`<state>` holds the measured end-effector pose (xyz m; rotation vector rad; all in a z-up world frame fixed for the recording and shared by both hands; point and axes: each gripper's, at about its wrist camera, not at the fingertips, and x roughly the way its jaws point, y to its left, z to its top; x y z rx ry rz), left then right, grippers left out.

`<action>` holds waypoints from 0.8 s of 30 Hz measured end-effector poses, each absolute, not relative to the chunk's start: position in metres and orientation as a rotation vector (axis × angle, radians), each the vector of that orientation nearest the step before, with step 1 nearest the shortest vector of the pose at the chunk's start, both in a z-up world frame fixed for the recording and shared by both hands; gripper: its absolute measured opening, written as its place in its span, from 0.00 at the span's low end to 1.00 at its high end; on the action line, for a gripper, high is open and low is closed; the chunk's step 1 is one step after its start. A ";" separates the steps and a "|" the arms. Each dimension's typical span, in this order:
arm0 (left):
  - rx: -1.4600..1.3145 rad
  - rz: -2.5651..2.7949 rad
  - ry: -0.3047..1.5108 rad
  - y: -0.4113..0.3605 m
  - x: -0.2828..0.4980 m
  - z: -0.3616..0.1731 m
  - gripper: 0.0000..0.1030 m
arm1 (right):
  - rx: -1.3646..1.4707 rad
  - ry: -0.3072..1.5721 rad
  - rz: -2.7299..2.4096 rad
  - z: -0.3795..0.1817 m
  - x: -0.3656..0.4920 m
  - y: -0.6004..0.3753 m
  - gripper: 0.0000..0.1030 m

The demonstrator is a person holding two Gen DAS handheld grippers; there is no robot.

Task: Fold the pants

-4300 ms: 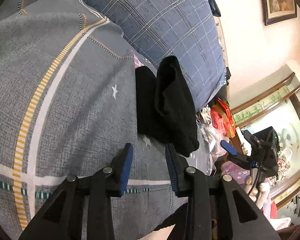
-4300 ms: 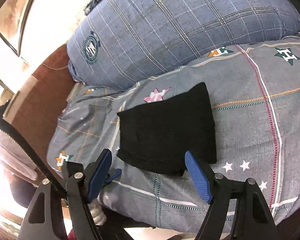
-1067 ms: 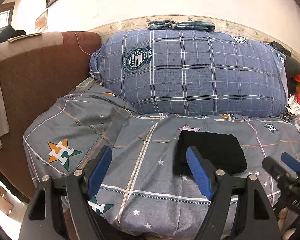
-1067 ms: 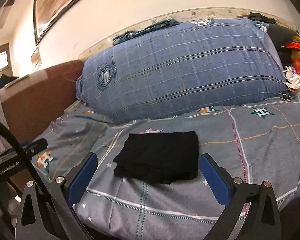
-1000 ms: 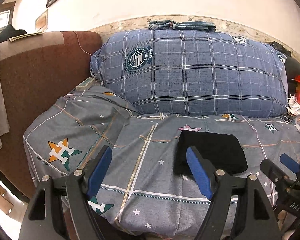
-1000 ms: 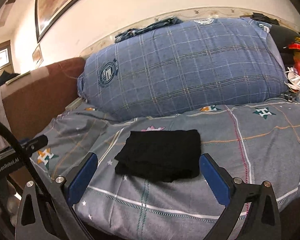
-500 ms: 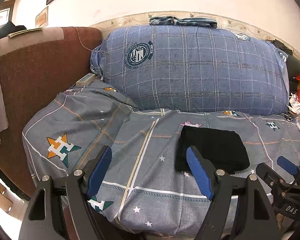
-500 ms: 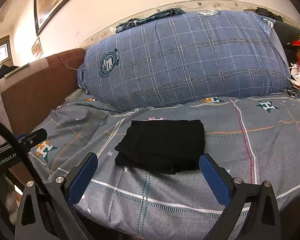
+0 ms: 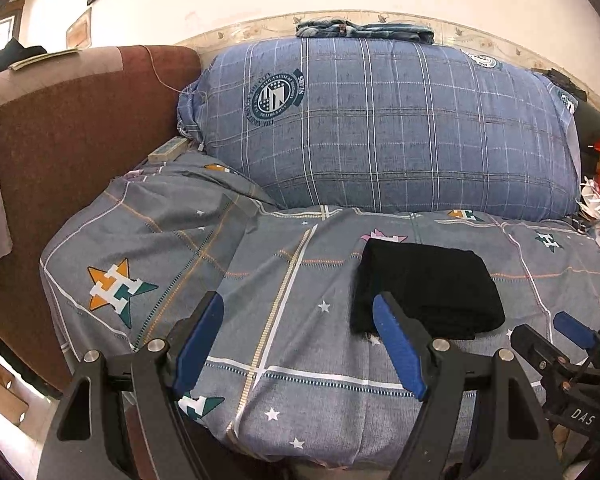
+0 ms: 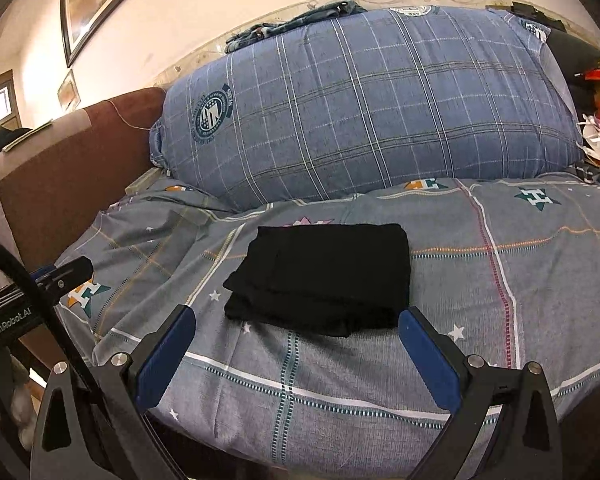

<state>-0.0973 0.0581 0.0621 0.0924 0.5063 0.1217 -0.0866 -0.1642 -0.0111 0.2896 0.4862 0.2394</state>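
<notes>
1. The pants (image 10: pixel 324 276) were plain black.
2. The bedsheet (image 10: pixel 500 320) was grey, crossed by white, orange, red and teal lines, with small white stars and orange-and-teal star emblems bearing a white H.
3. The big pillow (image 9: pixel 400 128) along the sheet's far edge was blue with a white and dark check and a round dark-teal crest.
4. The headboard (image 9: pixel 80 128) at the left edge was reddish brown.
5. Both the left gripper (image 9: pixel 300 344) and the right gripper (image 10: pixel 296 356) were black with blue pads.
</notes>
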 end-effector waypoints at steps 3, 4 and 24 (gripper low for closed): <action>0.086 0.116 0.524 0.059 -0.094 0.057 0.74 | 0.291 0.497 0.237 -0.014 -0.084 -0.165 1.00; 0.085 0.115 0.528 0.060 -0.092 0.056 0.74 | 0.292 0.503 0.236 -0.015 -0.083 -0.165 1.00; -0.054 0.096 0.791 0.089 -0.024 -0.018 0.74 | 0.341 0.632 0.172 -0.064 -0.021 -0.213 1.00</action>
